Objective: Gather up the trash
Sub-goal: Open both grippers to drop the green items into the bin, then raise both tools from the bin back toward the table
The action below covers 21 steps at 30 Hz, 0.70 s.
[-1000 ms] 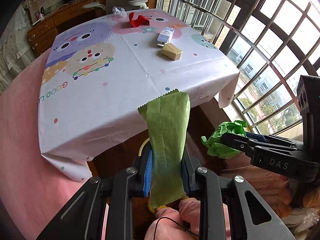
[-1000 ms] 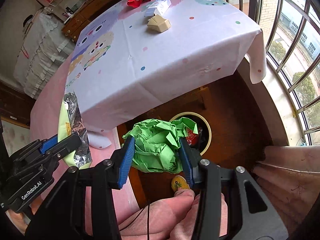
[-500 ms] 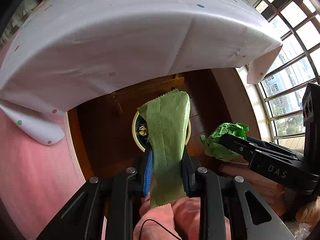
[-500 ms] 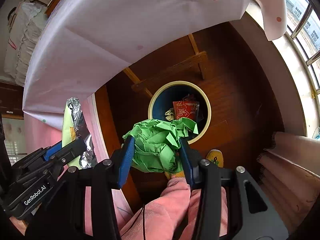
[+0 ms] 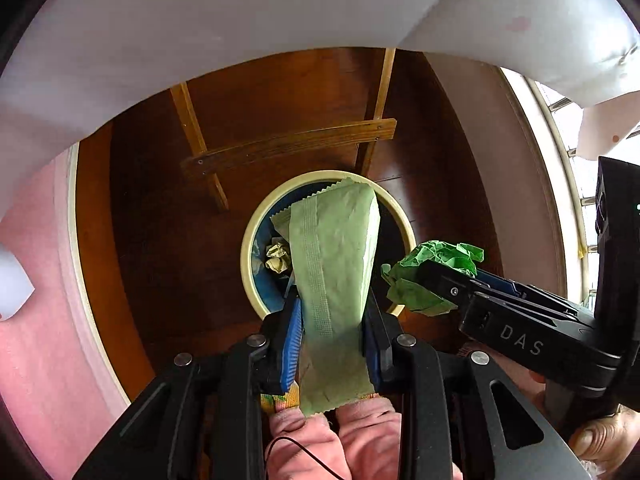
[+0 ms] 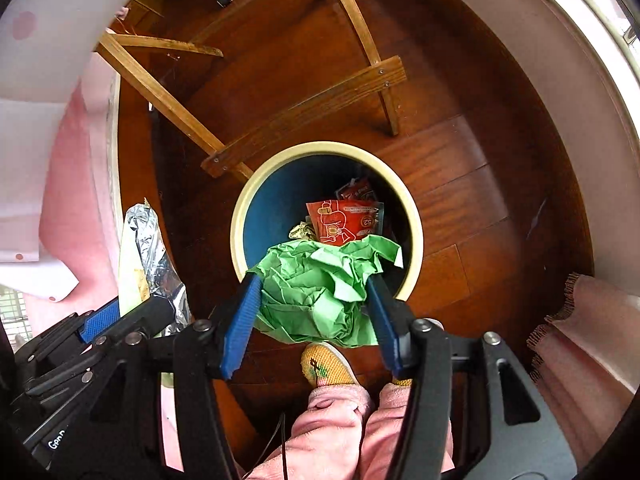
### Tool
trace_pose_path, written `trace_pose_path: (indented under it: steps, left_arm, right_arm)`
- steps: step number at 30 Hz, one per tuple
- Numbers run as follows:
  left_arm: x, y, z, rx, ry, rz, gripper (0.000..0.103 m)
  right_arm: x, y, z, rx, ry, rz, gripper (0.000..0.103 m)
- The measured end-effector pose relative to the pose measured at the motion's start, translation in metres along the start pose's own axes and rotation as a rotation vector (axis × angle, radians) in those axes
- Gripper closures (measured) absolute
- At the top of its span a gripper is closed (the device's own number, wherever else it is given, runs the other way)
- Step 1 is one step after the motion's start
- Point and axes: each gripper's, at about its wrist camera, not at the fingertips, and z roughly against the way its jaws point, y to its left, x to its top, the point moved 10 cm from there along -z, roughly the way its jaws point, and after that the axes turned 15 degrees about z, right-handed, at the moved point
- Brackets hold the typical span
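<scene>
the floor [image 6: 460, 184] is glossy dark wood planks, and the table braces [image 6: 308, 108] are paler, matt wood. the crumpled green paper [image 6: 316, 292] looks matt and creased, while the pale green wrapper [image 5: 336, 256] is a smooth film with a ribbed seam and silvery foil lining [image 6: 154, 256]. the bin [image 6: 240, 216] has a smooth cream rim, and the grippers' fingers [image 6: 240, 320] carry ribbed blue pads on matt black plastic.

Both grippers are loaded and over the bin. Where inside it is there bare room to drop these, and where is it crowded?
Inside the bin, the blue left wall and floor beneath it show bare. The right side is crowded with red packets and a crumpled scrap. The green paper ball hangs over the near rim; the green wrapper over the middle.
</scene>
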Motion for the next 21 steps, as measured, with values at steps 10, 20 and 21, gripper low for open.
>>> trace_pose_path:
  steps: [10,20,21]
  left_arm:
    - [0.011,0.025,-0.025,0.057,-0.005,0.021,0.035]
    - [0.011,0.033,0.009,0.060,-0.054,0.042,0.035]
    - [0.011,0.034,0.013,0.061,-0.057,0.042,0.035]
  right_arm:
    - [0.001,-0.009,-0.025,-0.018,0.004,0.018,0.033]
    - [0.001,-0.001,0.002,-0.026,-0.021,0.021,0.033]
    - [0.001,0.001,0.005,-0.026,-0.022,0.021,0.033]
